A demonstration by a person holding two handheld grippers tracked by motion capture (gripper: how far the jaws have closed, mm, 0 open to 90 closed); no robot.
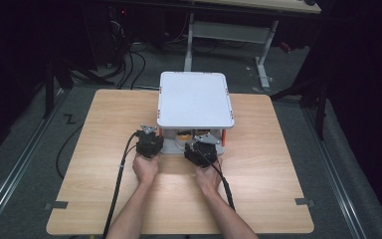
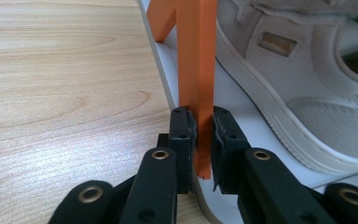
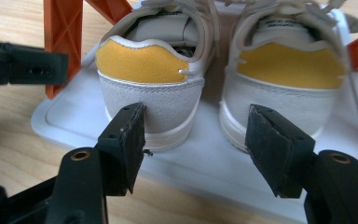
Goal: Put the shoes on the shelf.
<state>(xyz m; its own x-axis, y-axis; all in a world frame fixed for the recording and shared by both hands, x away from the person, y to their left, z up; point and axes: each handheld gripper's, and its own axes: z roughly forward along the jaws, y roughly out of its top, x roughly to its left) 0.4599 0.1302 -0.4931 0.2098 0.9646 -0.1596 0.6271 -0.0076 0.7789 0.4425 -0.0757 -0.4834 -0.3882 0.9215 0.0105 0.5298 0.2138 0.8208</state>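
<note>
- Left gripper [image 2: 204, 140]: jaws clamped on orange post [image 2: 196, 70] at near-left corner of white rack [image 1: 195, 99].
- Right gripper [image 3: 196, 140]: jaws apart, facing heels of shoes [image 3: 151, 88] on lower shelf [image 3: 205, 163].
- Wooden table [image 1: 104, 149] beneath.

left gripper [image 2: 204, 135]: jaws clamped together, near tabletop centre | right gripper [image 3: 196, 140]: jaws spread wide, just beside it | both forearms enter from the near edge
</note>
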